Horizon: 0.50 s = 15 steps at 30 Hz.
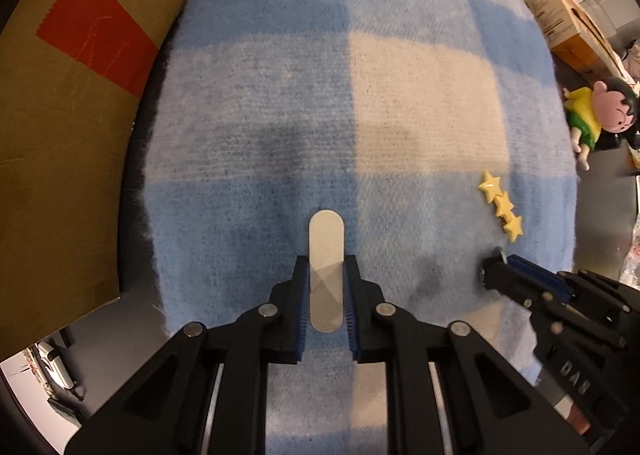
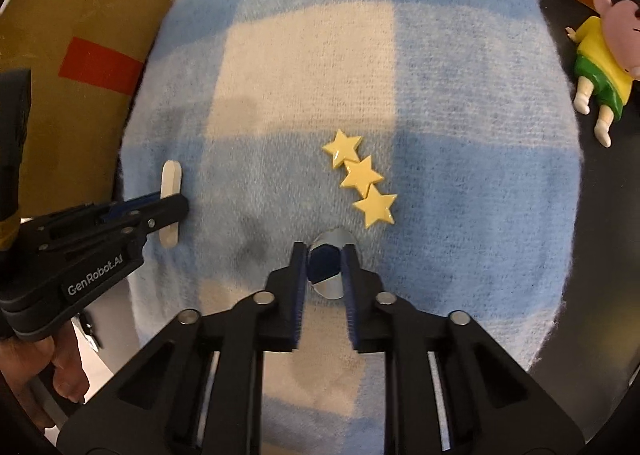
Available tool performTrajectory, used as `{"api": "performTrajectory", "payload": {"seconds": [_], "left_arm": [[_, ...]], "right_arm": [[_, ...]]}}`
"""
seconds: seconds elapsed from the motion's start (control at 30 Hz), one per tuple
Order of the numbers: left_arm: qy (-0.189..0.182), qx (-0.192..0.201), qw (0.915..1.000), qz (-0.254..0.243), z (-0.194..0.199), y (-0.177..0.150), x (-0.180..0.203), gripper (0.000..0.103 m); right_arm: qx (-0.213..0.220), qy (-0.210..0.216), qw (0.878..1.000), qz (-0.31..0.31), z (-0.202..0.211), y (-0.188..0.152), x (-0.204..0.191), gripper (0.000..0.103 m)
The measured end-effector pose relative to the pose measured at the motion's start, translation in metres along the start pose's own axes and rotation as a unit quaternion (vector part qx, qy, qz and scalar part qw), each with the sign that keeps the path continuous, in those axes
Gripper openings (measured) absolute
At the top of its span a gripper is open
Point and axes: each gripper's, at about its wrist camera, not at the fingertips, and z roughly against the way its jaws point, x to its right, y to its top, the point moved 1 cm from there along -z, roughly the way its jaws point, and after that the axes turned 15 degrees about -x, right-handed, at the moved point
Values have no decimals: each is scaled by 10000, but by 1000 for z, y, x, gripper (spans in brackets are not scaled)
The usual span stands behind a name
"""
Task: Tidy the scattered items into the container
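Pickup step, both tools down on the checked blanket; left gripper has its blue pads either side of a pale oblong hair clip that lies flat on the cloth, pads touching its long edges, so it reads as clamped on the clip, not yet lifted; from the right wrist view the same clip sticks out past the left gripper on both ends; right gripper straddles a small round mirror-like disc, shiny face reflecting blue; jaws close on its sides and seemingly in contact, though whether the grip is firm I cannot tell; disc also flat on the blanket; three-star yellow clip lies loose just beyond the right gripper, untouched; cartoon figure toy lies off the blanket edge at right, well apart; cardboard box with red patch stands at left beside the blanket, likely the container, opening not visible; judgement: early in task, nothing seen in the box; next move calls for lifting both thin flat items cleanly without slipping off the fuzzy cloth, then carrying left toward the box; risk: thin clip and disc may pivot or slide out of the pads on lift; star clip and figure remain after.
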Motion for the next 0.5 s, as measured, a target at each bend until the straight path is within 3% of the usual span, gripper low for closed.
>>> {"api": "performTrajectory", "payload": {"seconds": [0.2,0.5], "left_arm": [[-50,137,9999,-39,17,-14,-2,16],[-309,333,9990,-53,40,-32,-11,16]], "right_arm": [[142,268,9995,-52,21,-7,7,3],[448,400,9981,-116,52,-18,10,2]]}}
